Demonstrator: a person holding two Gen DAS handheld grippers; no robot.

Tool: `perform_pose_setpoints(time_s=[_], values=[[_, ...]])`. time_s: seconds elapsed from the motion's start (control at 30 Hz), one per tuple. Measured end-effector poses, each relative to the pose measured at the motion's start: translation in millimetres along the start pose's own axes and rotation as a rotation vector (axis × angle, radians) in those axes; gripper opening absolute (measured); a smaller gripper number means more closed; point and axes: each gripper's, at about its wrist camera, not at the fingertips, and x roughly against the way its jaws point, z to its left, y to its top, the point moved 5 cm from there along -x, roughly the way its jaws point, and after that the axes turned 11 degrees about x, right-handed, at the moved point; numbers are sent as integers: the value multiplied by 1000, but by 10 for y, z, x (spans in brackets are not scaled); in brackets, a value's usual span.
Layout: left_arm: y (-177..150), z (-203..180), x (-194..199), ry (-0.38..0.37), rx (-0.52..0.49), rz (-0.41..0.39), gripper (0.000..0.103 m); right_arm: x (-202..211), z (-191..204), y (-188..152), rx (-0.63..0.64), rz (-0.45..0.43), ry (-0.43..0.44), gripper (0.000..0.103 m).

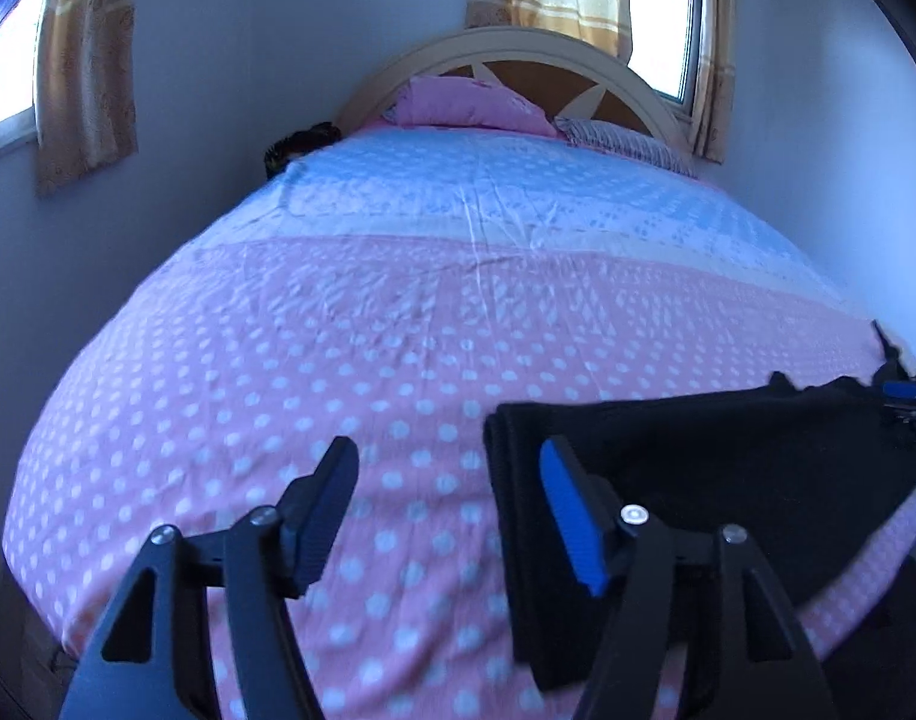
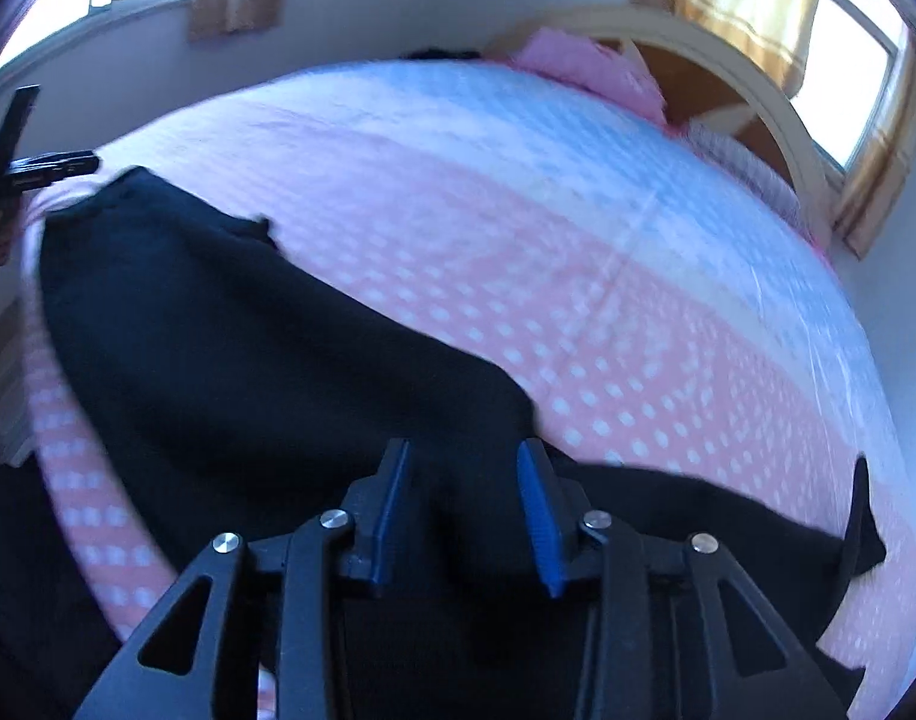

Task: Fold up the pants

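Pants [image 1: 697,468], black and already doubled over, lie along the near edge of the bed [image 1: 398,330]. Left gripper [image 1: 452,504] stands wide by their folded end, holding nothing; right gripper [image 2: 463,504] hovers part-open over the cloth, likely lining up another fold.

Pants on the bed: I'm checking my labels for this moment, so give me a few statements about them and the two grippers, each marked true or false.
1. The black pants lie on a polka-dot bed cover. True.
2. The left gripper is shut on the pants. False: its jaws stand wide apart, holding nothing.
3. The right gripper is open, with pants fabric beneath it. True.
4. The pants rest against the pink pillow. False: they lie far from it, at the near end of the bed.
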Motion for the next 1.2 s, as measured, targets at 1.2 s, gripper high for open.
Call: perform_pose_setpoints(time_s=[1.2], values=[[-372, -471, 223, 148, -175, -83, 59, -948, 1069, 1767, 31, -30, 306, 36]])
